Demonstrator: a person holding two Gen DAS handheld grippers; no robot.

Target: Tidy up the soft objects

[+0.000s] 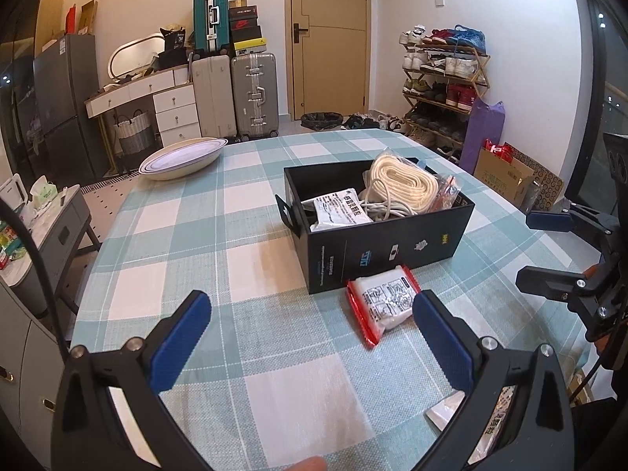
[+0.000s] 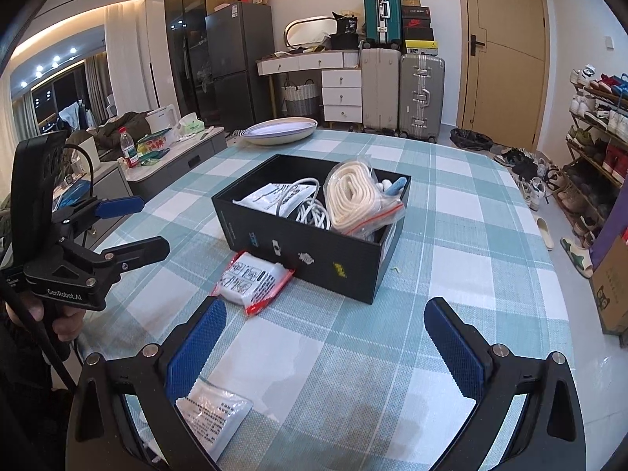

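Note:
A black box (image 1: 392,243) (image 2: 314,251) stands mid-table and holds a bagged cream rope (image 1: 404,184) (image 2: 353,196), white cables (image 2: 310,212) and a white packet (image 1: 337,212). A red-edged white packet (image 1: 386,306) (image 2: 253,280) lies on the cloth against the box's near side. Another white packet (image 2: 216,420) lies at the near table edge by my right gripper's left finger. My left gripper (image 1: 310,337) is open and empty, just short of the red-edged packet. My right gripper (image 2: 325,347) is open and empty above the cloth; it also shows in the left wrist view (image 1: 545,251).
A white oval dish (image 1: 184,159) (image 2: 278,131) sits at the table's far left corner. The table has a green checked cloth (image 1: 243,243). Around it stand a grey side cabinet (image 2: 176,165), suitcases (image 1: 253,94), a shoe rack (image 1: 443,86) and cardboard boxes (image 1: 506,174).

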